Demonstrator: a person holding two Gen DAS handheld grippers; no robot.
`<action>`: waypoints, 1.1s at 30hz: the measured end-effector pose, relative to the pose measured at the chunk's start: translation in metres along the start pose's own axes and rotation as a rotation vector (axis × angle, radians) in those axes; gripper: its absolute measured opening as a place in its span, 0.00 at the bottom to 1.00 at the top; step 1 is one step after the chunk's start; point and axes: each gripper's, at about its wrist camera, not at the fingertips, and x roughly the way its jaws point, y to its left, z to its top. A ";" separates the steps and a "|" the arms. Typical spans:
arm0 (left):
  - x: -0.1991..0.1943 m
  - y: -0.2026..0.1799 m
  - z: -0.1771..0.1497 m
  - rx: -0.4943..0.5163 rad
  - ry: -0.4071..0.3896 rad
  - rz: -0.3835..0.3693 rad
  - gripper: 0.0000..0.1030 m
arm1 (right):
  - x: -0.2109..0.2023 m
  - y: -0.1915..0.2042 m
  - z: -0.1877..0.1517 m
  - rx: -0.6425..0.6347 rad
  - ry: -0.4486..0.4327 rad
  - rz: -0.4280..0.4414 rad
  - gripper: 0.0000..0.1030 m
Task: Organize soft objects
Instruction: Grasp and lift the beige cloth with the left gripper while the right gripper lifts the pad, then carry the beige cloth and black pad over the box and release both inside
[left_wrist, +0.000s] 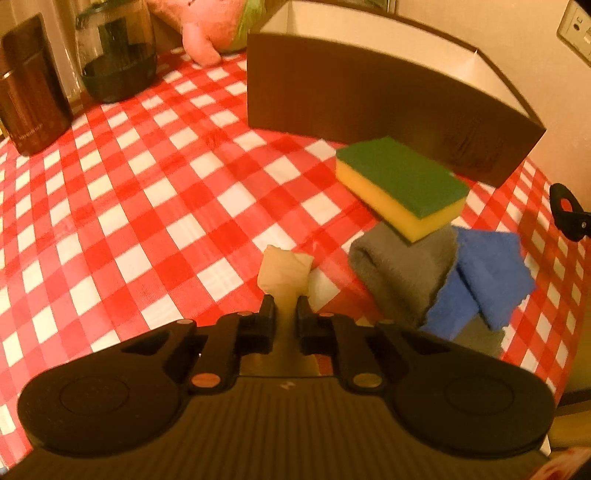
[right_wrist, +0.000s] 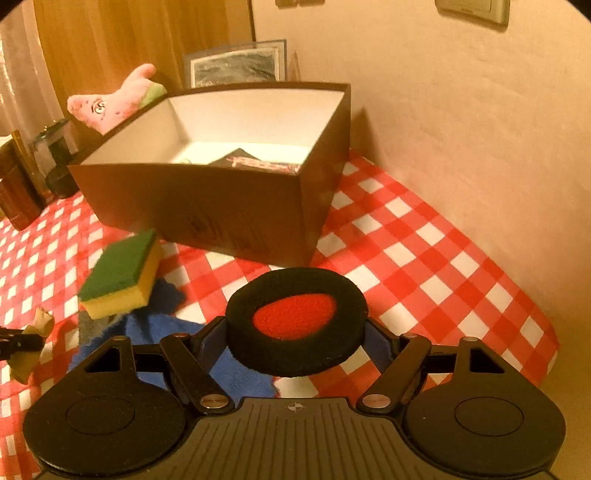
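My left gripper (left_wrist: 285, 308) is shut on a beige cloth (left_wrist: 283, 275) and holds it just above the checked table. To its right a yellow-green sponge (left_wrist: 400, 188) lies on a grey cloth (left_wrist: 404, 273) beside a blue cloth (left_wrist: 487, 273). My right gripper (right_wrist: 295, 332) is shut on a black foam ring with a red centre (right_wrist: 295, 319), held in front of the open brown box (right_wrist: 221, 206). The box holds a dark item (right_wrist: 258, 162). The sponge (right_wrist: 122, 275), blue cloth (right_wrist: 166, 325) and left gripper's beige cloth (right_wrist: 33, 332) also show in the right wrist view.
A pink plush toy (left_wrist: 207, 26) lies behind the box (left_wrist: 369, 103); it also shows in the right wrist view (right_wrist: 114, 101). A dark glass jar (left_wrist: 118, 51) and a brown canister (left_wrist: 29, 85) stand at the far left. A wall runs along the table's right edge (right_wrist: 461, 147).
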 end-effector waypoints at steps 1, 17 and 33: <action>-0.003 0.000 0.001 0.000 -0.008 -0.001 0.10 | -0.002 0.001 0.001 -0.002 -0.005 0.003 0.75; -0.042 -0.007 0.023 0.013 -0.124 -0.001 0.10 | -0.022 0.011 0.010 -0.036 -0.048 0.050 0.75; -0.066 -0.025 0.066 0.055 -0.222 -0.018 0.10 | -0.027 0.028 0.041 -0.074 -0.106 0.147 0.75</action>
